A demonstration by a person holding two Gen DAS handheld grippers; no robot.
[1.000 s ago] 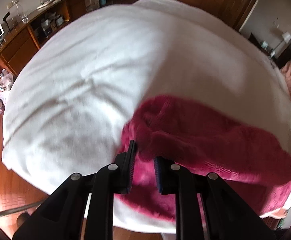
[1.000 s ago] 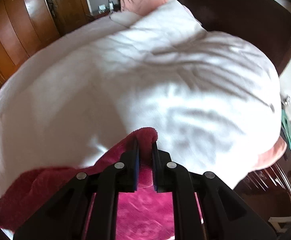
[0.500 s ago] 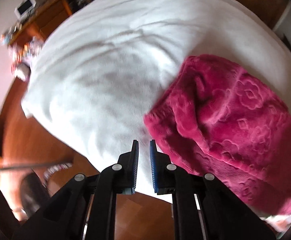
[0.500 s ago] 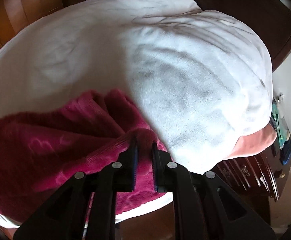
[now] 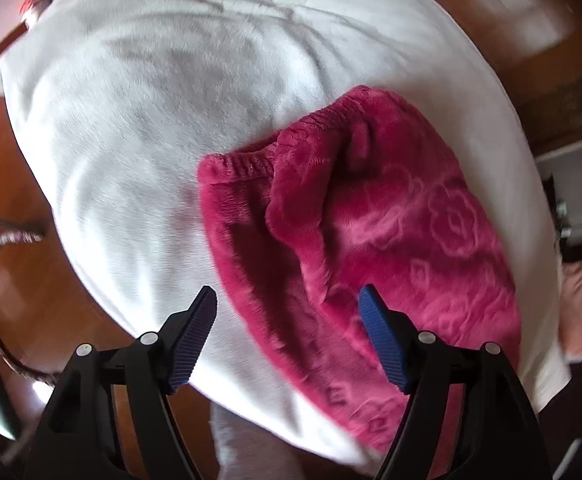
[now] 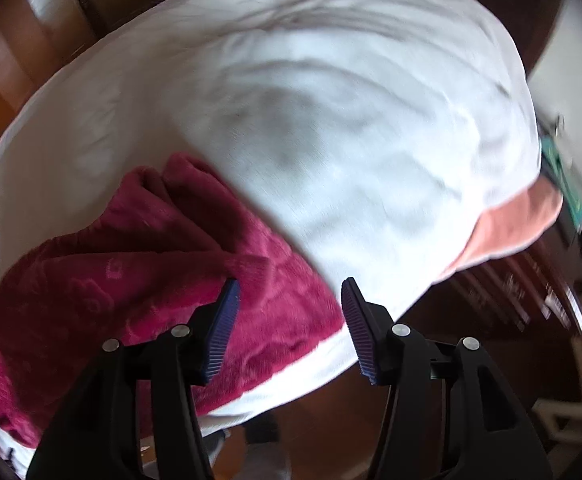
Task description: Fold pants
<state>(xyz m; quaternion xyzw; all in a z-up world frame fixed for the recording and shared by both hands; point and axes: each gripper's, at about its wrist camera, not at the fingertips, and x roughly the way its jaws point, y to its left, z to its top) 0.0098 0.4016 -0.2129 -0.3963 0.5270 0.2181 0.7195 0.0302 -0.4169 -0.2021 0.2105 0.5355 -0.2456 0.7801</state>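
The magenta fleece pants [image 5: 375,240] lie folded on the white bed cover [image 5: 163,120], near its front edge, with the elastic waistband at the far left of the bundle. My left gripper [image 5: 288,308] is open and empty, held above the pants' near left edge. In the right wrist view the pants [image 6: 131,280] lie at the lower left on the white cover [image 6: 331,120]. My right gripper [image 6: 290,292] is open and empty, above the pants' right edge.
Wooden floor [image 5: 23,280] lies to the left of the bed and below its front edge. A pink sheet [image 6: 511,224] sticks out under the cover at the right, next to a dark wooden dresser [image 6: 531,300]. Wooden wardrobe doors [image 6: 23,40] stand at the far left.
Both grippers let go of the pants and opened wide. Both pulled back and up from the bed; the pants now lie folded on the cover.
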